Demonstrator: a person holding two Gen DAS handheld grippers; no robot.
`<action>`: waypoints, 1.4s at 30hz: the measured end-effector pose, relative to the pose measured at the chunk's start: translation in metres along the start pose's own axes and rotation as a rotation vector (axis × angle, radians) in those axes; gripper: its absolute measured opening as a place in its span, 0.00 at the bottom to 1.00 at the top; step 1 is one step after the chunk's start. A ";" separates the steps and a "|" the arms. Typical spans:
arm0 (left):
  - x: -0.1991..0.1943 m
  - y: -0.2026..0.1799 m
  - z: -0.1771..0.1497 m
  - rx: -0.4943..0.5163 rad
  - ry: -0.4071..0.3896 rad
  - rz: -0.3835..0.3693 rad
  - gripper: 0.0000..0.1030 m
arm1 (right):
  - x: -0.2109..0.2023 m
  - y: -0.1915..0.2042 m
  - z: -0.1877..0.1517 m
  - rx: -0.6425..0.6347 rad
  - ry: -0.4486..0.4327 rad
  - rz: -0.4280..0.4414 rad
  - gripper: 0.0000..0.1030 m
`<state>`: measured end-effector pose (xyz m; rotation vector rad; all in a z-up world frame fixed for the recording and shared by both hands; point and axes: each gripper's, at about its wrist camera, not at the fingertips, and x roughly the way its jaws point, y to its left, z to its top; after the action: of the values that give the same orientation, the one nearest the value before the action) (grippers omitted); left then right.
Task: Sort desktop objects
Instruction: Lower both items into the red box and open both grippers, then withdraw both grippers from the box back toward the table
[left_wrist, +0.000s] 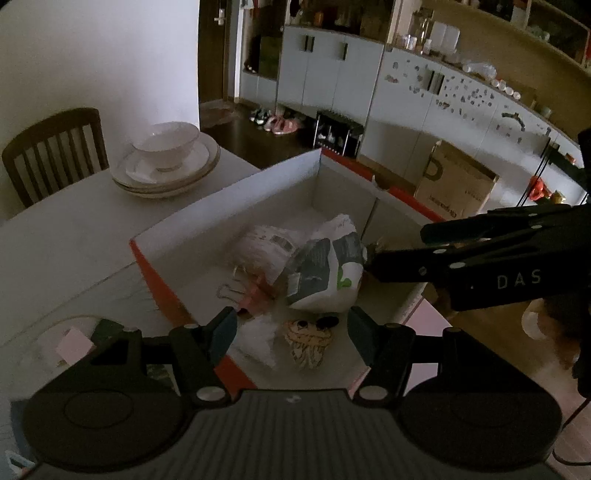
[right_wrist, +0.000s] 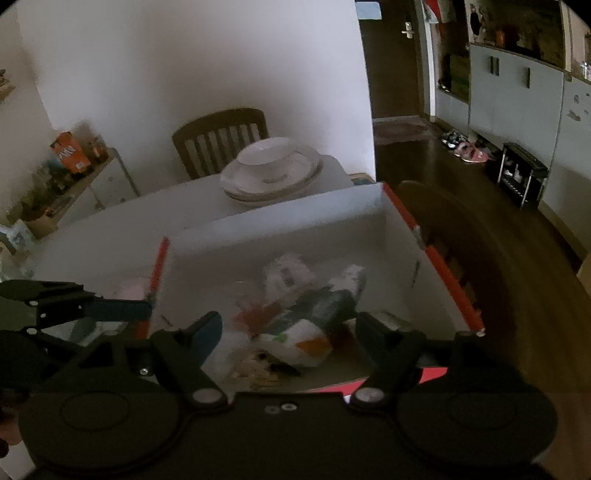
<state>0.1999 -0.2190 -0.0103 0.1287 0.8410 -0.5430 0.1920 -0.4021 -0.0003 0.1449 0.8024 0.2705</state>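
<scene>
A white cardboard box with orange outer walls (left_wrist: 221, 192) (right_wrist: 280, 221) sits on the table. Inside lie a grey-and-white packet (left_wrist: 325, 273) (right_wrist: 314, 314), a white crumpled bag (left_wrist: 269, 243), a pink binder clip (left_wrist: 255, 291) and a small cartoon-face toy (left_wrist: 308, 338) (right_wrist: 264, 363). My left gripper (left_wrist: 291, 332) is open and empty above the box's near end. My right gripper (right_wrist: 288, 332) is open and empty above the box; it also shows in the left wrist view (left_wrist: 424, 251), with its fingers reaching in from the right beside the packet.
A bowl on stacked plates (left_wrist: 166, 158) (right_wrist: 269, 170) stands at the table's far end, with a wooden chair (left_wrist: 55, 151) (right_wrist: 221, 136) behind. A pink note (left_wrist: 74, 345) lies left of the box. Cabinets (left_wrist: 332, 70) and a cardboard carton (left_wrist: 454, 184) stand across the floor.
</scene>
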 end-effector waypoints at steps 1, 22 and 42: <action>-0.005 0.002 -0.001 -0.001 -0.008 -0.001 0.63 | -0.002 0.003 0.000 -0.003 -0.004 0.004 0.79; -0.076 0.067 -0.053 -0.030 -0.065 -0.002 0.69 | -0.007 0.099 -0.008 -0.038 -0.059 0.062 0.91; -0.106 0.186 -0.134 -0.126 -0.051 0.073 0.99 | 0.051 0.209 -0.012 -0.105 -0.009 0.113 0.94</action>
<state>0.1470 0.0257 -0.0405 0.0301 0.8150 -0.4220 0.1787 -0.1871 0.0044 0.0934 0.7701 0.4177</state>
